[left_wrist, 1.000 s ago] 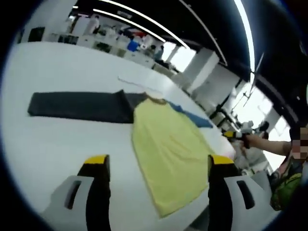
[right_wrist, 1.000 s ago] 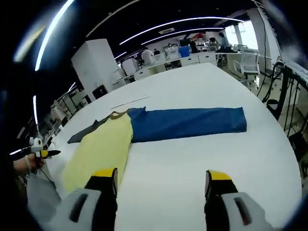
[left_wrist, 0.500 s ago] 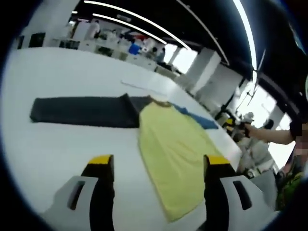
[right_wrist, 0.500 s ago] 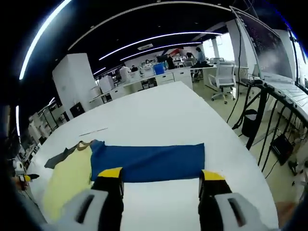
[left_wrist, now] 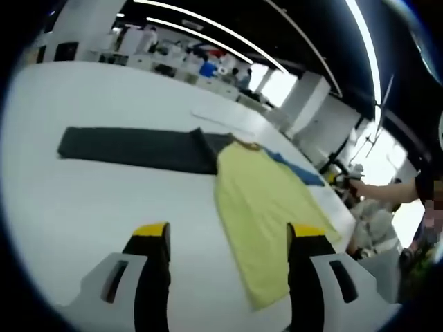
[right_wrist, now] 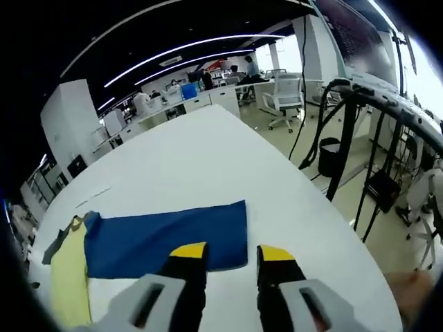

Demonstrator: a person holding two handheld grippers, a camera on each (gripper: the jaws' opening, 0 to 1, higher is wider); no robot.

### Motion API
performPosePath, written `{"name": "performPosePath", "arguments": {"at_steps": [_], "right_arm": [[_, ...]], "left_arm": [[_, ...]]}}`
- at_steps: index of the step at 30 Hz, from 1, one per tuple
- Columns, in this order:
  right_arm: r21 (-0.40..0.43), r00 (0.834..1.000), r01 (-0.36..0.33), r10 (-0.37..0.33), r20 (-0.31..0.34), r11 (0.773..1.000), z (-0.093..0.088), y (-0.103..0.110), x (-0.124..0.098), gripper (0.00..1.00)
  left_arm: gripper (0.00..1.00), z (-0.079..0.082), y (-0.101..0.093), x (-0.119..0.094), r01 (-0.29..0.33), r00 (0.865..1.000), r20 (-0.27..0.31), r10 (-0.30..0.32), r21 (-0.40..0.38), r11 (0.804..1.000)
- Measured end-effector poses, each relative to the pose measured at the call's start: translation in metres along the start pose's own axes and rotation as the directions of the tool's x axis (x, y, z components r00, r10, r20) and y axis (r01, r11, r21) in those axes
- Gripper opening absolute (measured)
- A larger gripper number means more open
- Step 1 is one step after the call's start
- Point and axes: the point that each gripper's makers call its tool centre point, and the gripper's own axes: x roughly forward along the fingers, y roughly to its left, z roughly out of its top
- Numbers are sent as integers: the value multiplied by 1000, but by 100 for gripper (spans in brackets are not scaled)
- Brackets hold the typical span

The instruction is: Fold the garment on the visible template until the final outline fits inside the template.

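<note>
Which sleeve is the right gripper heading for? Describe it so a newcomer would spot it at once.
On the white table lies a shirt with a yellow body. The blue sleeve stretches flat from that body toward the table's edge, its squared end just ahead of the right gripper. The sleeve on the other side is dark grey, not blue.

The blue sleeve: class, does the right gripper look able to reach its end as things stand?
Probably yes. The right gripper hangs open just short of the blue sleeve, near its end, with bare white table around and nothing lying between.
</note>
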Motion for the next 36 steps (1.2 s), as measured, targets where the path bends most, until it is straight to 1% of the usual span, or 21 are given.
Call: {"name": "performPosePath", "arguments": {"at_steps": [3,5,9,10,12,13,14,15,17,19,22,26,31,36], "right_arm": [[10,1000,10,-10,4,1000,-4,-4,6,22],[22,1000,12,-12,17,1000,-3,-4,10,22],[5,1000,21,-21,4,1000,-6,-3,17,22],[-11,1000,22,-22,19,1000,-4,-3,17,20],[-14,999,31,-31,13,999,-6,-3,16,16],[-22,1000,19,-19,14,1000,-7,1,15,14],[-48,1000,21,-21,7,999,-8,2,15,12],[-55,1000,25,-25,5,998,-9,2,14,9],[-50,1000,24,-24,-5,998,-12,2,13,3],[-41,1000,29,-30,-6,999,-14,2,12,0],[-29,1000,29,-29,-10,999,-16,3,9,0],[-51,999,37,-37,-8,998,-19,3,1,0],[-23,999,44,-44,-8,999,-23,-1,-10,0],[-13,998,58,-58,-6,998,-25,-5,-21,0]], "left_arm": [[64,-4,3,-2,-11,1000,-4,11,-13,1000],[63,-6,3,-3,-16,1000,-8,16,-16,1000],[63,-9,6,-5,-28,1000,-13,28,-28,999],[63,-9,6,-6,-31,999,-10,31,-31,999],[63,-10,6,-6,-31,1000,-5,31,-31,999],[62,-10,5,-6,-32,999,-7,31,-32,999],[62,-11,6,-6,-33,999,-9,33,-35,999],[63,-12,5,-6,-33,999,-9,33,-37,999],[62,-13,5,-6,-35,999,-9,35,-40,999],[62,-13,5,-6,-34,999,-9,33,-42,999],[61,-12,3,-6,-32,999,-5,32,-39,999],[61,-11,3,-7,-33,999,0,33,-42,999],[60,-10,2,-8,-32,999,8,32,-49,998],[59,-9,1,-9,-24,999,21,25,-52,998]]}}
